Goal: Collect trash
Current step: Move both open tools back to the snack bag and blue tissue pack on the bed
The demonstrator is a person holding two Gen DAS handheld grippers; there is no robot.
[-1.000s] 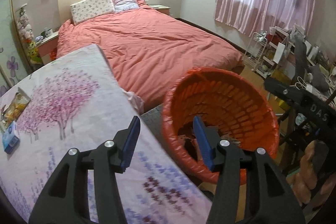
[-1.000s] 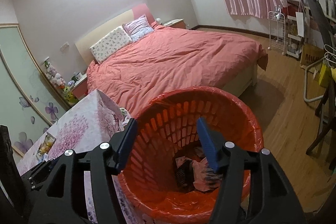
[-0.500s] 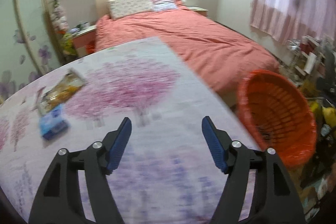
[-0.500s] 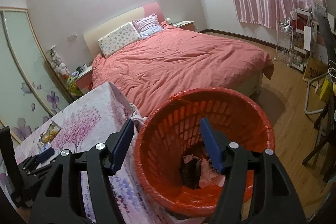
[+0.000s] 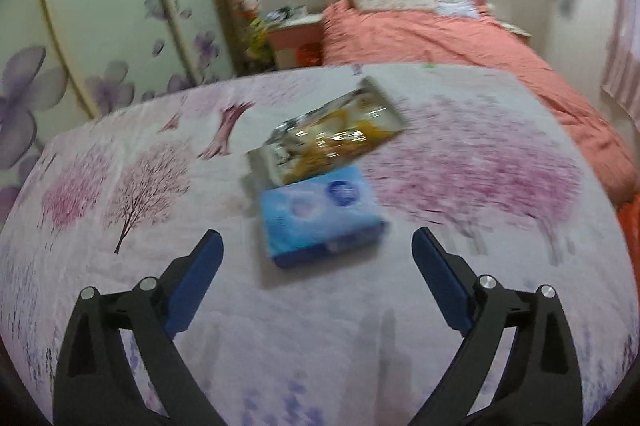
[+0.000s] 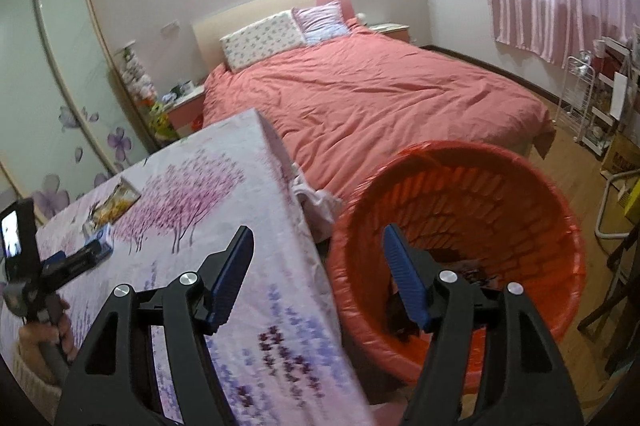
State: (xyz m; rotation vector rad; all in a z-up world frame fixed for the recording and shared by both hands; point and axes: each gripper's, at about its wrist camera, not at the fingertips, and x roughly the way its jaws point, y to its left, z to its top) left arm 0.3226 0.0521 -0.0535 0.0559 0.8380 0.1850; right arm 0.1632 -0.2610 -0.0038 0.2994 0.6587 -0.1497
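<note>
On the table (image 5: 400, 338), the left gripper (image 5: 316, 258), its jaws just spread wide and empty, faces the blue pack (image 5: 320, 214) lying just ahead with its long axis crosswise, the snack wrapper (image 5: 328, 134) behind it, while the right gripper (image 6: 318, 274), jaws parted and empty, hangs nearer the orange basket (image 6: 560, 226).

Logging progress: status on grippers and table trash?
Left gripper open, empty, just widened. Right gripper open, empty. Blue rectangular packet on table ahead. Path clear.
</note>
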